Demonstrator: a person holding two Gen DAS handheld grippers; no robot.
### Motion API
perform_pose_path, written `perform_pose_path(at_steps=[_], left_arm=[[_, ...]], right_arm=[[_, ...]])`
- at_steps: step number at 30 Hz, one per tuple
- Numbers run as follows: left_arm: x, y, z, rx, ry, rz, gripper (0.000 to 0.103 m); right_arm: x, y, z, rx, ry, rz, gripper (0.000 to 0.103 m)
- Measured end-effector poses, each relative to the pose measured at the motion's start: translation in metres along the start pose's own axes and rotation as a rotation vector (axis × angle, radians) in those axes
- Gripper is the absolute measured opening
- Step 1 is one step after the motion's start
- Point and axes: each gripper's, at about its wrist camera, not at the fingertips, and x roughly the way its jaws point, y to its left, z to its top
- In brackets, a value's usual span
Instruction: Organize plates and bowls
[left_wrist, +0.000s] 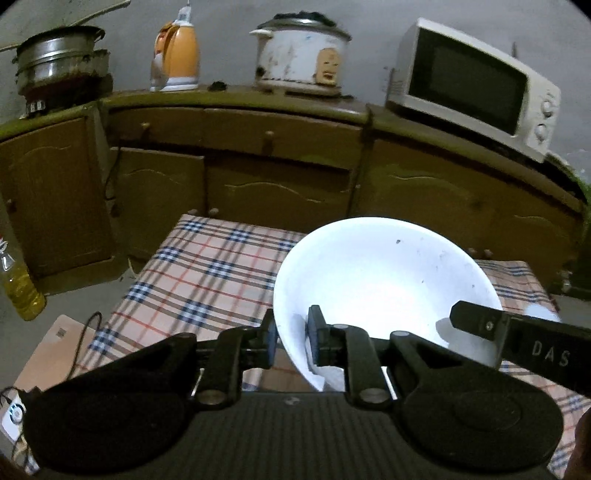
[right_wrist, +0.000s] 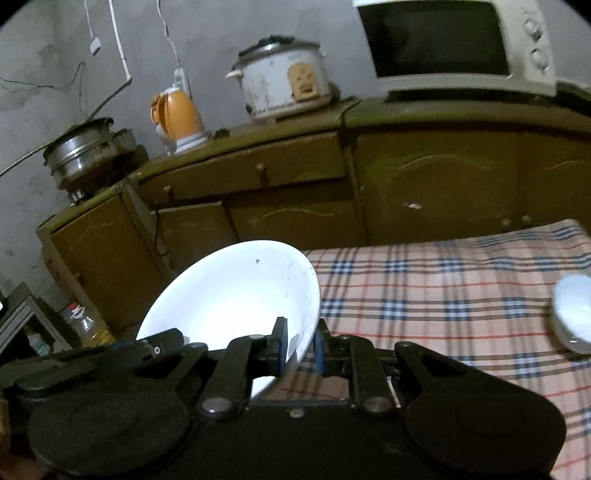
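Left wrist view: the left gripper (left_wrist: 291, 338) has its fingers clamped on the near rim of the big white bowl (left_wrist: 384, 280), held up over the checked surface (left_wrist: 199, 273). Right wrist view: the right gripper (right_wrist: 300, 345) pinches the opposite rim, probably to keep the wide bowl steady; a smaller bowl (right_wrist: 574, 314) sits nearby.

The letters "DAS" are printed in white on the black body of the right hand-held gripper (left_wrist: 476, 325), seen at the right edge of the left wrist view. No other text can be read.
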Motion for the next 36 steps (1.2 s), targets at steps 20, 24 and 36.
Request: perform_pose_path(at_steps=[20, 24, 36], left_arm=[[-0.06, -0.071, -0.049, 0.083, -0.004, -0.098, 0.02], [-0.067, -0.082, -0.057, 0.099, -0.003, -0.114, 0.02], [-0.074, -0.109, -0.077, 0.142, 0.012, -0.16, 0.02]], right_arm=[[-0.116, -0.059, -0.051, 0.053, -0.089, -0.097, 0.02], [-0.13, -0.069, -0.059, 0.068, -0.103, -0.111, 0.02], [-0.158, -0.098, -0.084, 0.114, -0.126, -0.155, 0.02]])
